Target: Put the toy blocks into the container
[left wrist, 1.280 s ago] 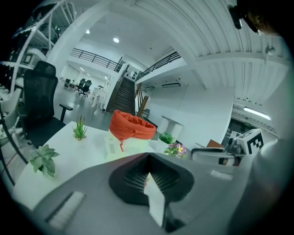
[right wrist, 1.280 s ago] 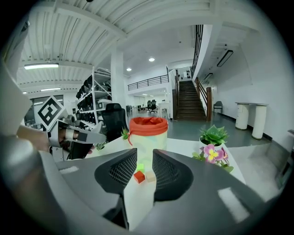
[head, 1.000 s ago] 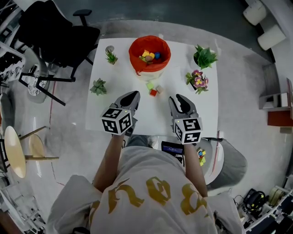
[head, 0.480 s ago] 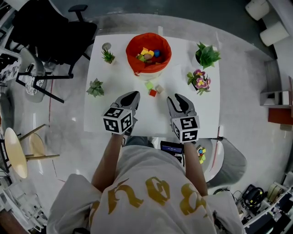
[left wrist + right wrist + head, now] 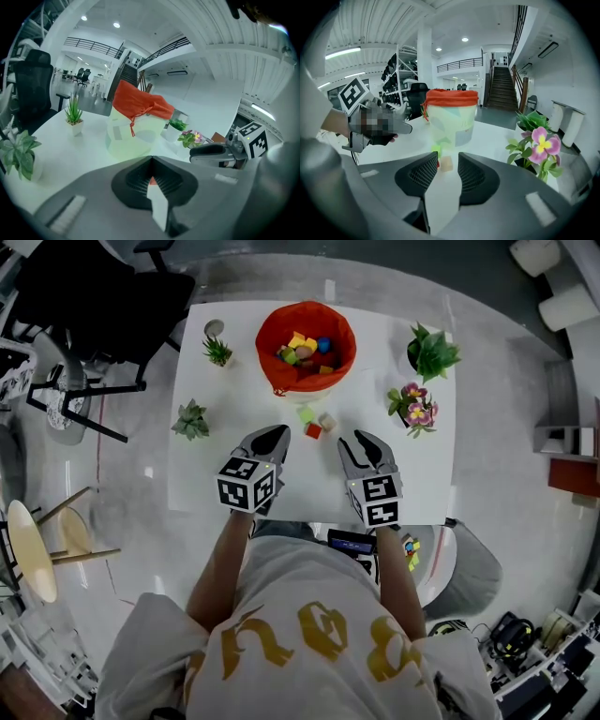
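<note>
White square surface [image 5: 225, 371] seen from above, bearing all the items. At its far edge stands the pale green bucket-shaped container with a red-orange fabric liner folded over its rim [image 5: 268, 362]; an assortment of coloured toy blocks [image 5: 305, 346] already lies inside it. Near the front edge, side by side and both pointing toward the container, are the left tongs [image 5: 275, 434] and the right tongs [image 5: 358, 439], each grey, black-padded and carrying a cube with square markers. The left tongs have their tips pressed together and hold nothing. The right tongs stand moderately wide, having just been opening, with nothing between the pads; the surface and two loose blocks show through the gap. Four potted plants flank the work area: a leafy green plant [image 5: 431, 351] and a pink-flowered plant [image 5: 412, 411] on the right, a grey-green succulent [image 5: 190, 420] and a small spiky plant [image 5: 217, 351] on the left. Three loose cubes lie clustered between the container and the tongs: a light green block [image 5: 307, 414], a tan block [image 5: 326, 421] and a red block [image 5: 313, 430], the red one nearest the tips.
</note>
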The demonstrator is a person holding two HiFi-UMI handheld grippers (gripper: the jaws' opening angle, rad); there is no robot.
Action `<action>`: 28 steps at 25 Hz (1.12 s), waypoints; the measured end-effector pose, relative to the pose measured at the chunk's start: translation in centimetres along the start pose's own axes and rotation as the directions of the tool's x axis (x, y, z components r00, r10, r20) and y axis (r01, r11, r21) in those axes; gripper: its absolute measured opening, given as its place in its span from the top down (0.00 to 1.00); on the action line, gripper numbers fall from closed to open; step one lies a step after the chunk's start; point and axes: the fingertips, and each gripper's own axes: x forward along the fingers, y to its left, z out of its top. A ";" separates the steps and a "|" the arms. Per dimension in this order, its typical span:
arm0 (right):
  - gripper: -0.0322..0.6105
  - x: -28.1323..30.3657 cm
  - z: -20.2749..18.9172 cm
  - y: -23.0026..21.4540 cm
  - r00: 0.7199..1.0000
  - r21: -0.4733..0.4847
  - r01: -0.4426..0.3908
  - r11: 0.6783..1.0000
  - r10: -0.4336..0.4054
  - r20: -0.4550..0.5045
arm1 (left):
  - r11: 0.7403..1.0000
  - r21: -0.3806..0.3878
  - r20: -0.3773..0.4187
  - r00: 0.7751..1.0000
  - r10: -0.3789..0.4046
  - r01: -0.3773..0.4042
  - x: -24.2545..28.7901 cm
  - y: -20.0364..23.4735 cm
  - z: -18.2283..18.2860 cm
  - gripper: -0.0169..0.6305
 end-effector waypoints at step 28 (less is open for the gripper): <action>0.66 7.5 -3.7 0.5 0.978 -0.057 -0.065 0.996 0.052 -0.200 | 0.998 -0.051 -0.102 0.994 -0.043 0.038 3.2 3.1 -2.0 0.97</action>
